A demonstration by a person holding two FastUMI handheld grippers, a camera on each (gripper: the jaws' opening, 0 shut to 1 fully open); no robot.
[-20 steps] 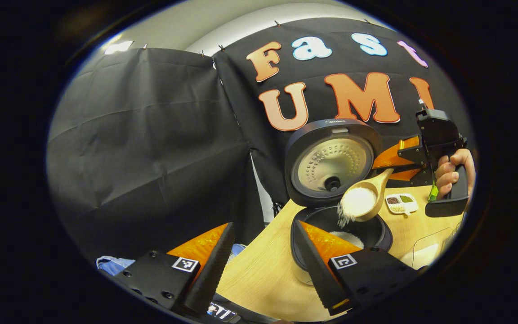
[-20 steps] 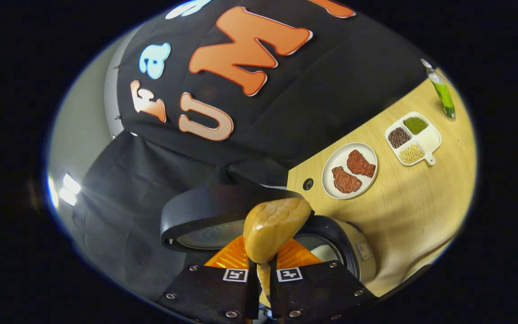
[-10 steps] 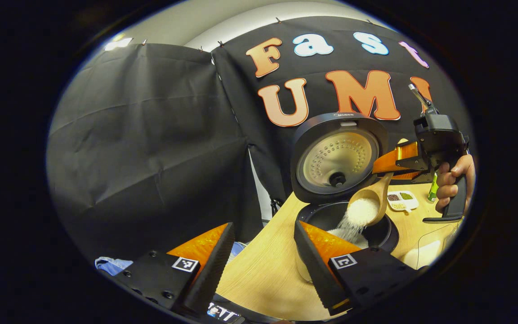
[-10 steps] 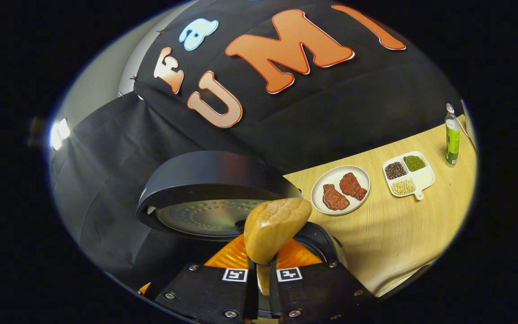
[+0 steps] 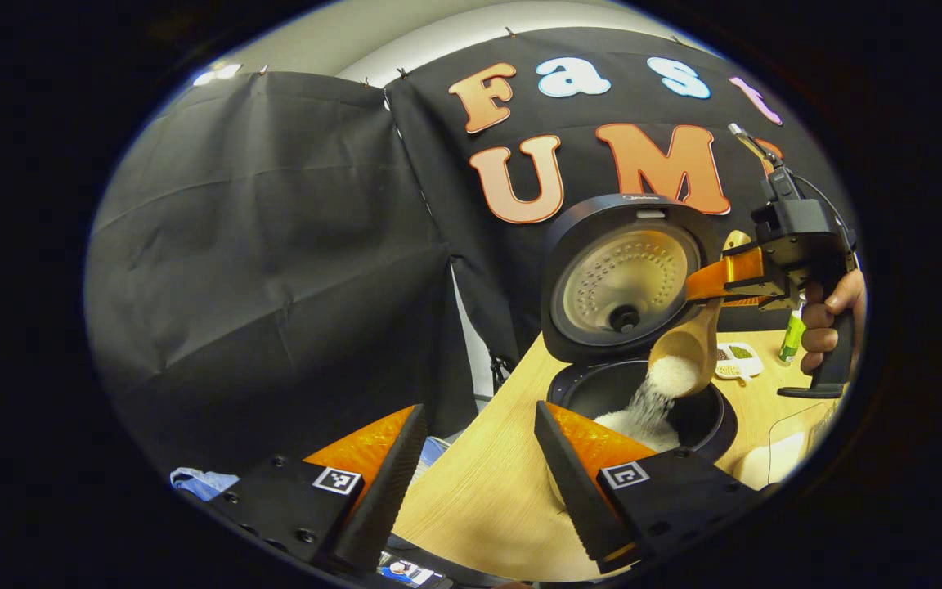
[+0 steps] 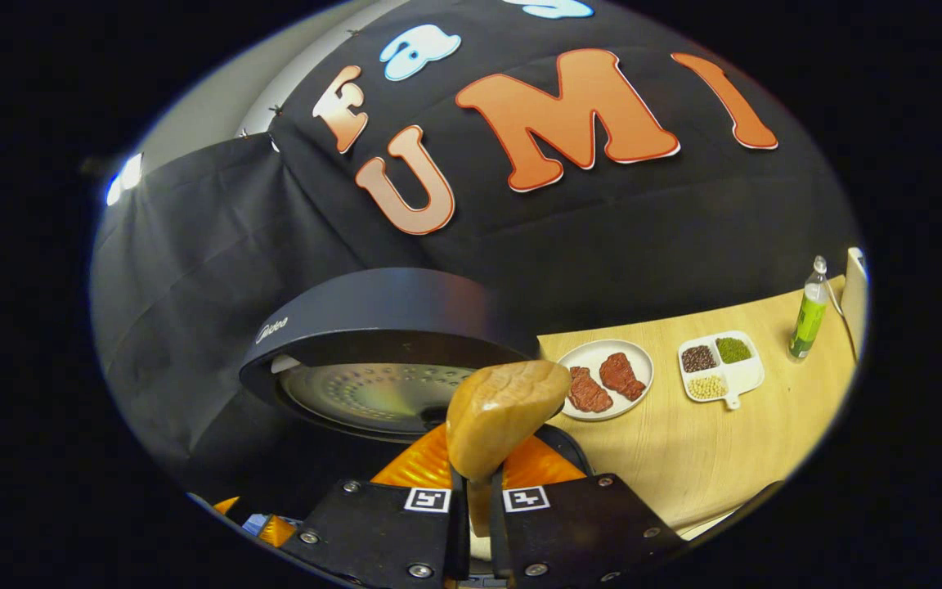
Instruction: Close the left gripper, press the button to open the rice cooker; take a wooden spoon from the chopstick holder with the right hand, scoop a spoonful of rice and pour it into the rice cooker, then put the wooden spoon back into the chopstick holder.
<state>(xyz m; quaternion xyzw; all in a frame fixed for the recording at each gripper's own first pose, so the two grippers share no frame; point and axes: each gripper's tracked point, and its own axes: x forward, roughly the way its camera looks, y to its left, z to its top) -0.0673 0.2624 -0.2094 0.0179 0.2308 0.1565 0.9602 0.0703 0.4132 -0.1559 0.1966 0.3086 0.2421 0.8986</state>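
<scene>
Right now the right gripper [image 6: 471, 511] has its two fingers drawn in tight on the handle of the wooden spoon [image 6: 504, 413], whose bowl fills the space just ahead of them, back side up. From the left gripper view that same spoon [image 5: 688, 348] is tipped over the open rice cooker [image 5: 643, 409], and rice [image 5: 651, 401] streams from its bowl onto the white heap in the inner pot. The cooker's lid [image 5: 626, 278] stands raised behind the pot, its perforated metal plate facing out. A hand [image 5: 827, 323] grips the right gripper's handle beside the lid. The left gripper [image 5: 475, 458] hangs low and near the cooker with its fingers spread wide, holding nothing. On the wooden table [image 6: 724, 442] sit a plate of meat [image 6: 602, 379], a divided dish of beans [image 6: 720, 368] and a green bottle [image 6: 806, 315].
</scene>
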